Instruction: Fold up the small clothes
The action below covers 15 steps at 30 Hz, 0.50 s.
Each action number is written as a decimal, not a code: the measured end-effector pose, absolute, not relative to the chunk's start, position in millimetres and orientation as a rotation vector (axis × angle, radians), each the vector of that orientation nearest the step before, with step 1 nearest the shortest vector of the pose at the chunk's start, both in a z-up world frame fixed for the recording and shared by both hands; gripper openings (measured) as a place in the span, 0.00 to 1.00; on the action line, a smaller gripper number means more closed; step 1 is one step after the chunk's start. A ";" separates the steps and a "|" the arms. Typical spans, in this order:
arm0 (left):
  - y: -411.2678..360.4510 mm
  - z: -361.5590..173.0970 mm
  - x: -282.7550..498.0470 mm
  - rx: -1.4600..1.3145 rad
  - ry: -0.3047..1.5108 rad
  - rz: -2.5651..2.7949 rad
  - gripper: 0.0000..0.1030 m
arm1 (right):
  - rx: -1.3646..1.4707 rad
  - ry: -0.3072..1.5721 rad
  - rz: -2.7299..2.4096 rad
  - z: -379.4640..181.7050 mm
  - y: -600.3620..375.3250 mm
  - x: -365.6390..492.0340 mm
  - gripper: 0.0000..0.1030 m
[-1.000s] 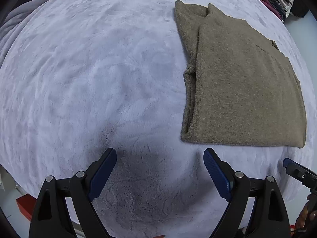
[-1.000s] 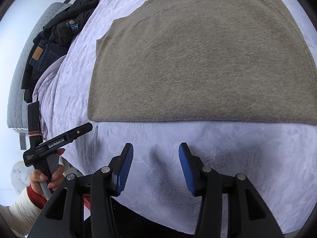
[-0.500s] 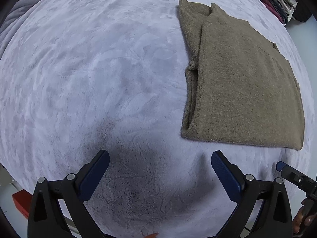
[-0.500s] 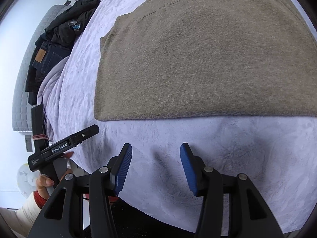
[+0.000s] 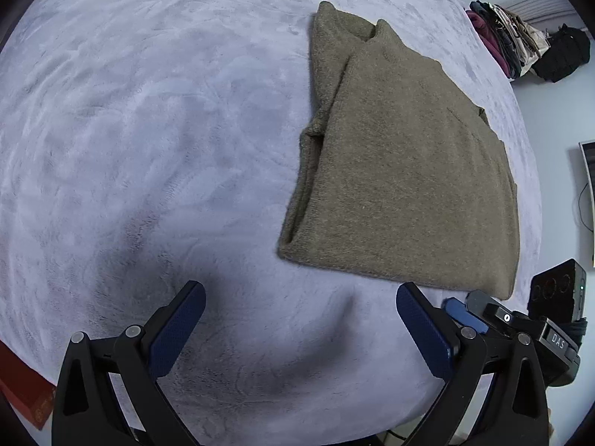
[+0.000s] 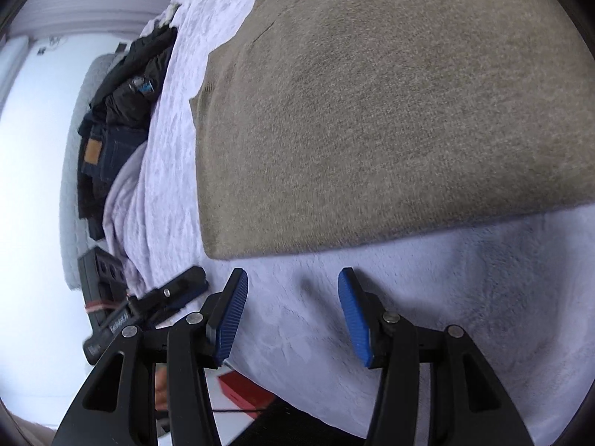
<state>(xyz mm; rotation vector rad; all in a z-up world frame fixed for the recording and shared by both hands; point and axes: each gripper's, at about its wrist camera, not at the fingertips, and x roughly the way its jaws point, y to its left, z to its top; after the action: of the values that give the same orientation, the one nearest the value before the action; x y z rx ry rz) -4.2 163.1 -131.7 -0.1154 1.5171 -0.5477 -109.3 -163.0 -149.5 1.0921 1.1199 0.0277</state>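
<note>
Folded olive-brown knit sweater point(image 5: 409, 171) lying flat on pale lilac plush bed point(image 5: 148, 130). Left tongs point(image 5: 301, 319) spread wide, right tongs point(image 6: 292, 312) half-spread, both empty, hovering near hem. Pinch both hem corners evenly, w/ all layers.

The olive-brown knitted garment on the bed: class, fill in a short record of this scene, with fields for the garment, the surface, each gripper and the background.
garment: olive-brown knitted garment, folded into a flat rectangle, layered edges showing along one side
surface: pale lilac plush blanket, garment lying flat on it
left gripper: blue pads wide apart, nothing between them, over bare blanket short of the garment's near edge
right gripper: pads apart, empty, just short of the garment's near edge
background: pile of dark clothes beside the bed
</note>
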 end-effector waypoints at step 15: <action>122.4 -144.2 -12.1 -0.376 1.597 -0.649 1.00 | 1.459 0.924 0.016 -181.6 -194.1 -119.2 0.44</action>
<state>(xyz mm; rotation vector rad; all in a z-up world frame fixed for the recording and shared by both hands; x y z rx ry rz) -12.1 122.4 -144.2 -0.3758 1.5965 -0.6495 -119.2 -194.1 -181.6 1.4588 0.9243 0.0161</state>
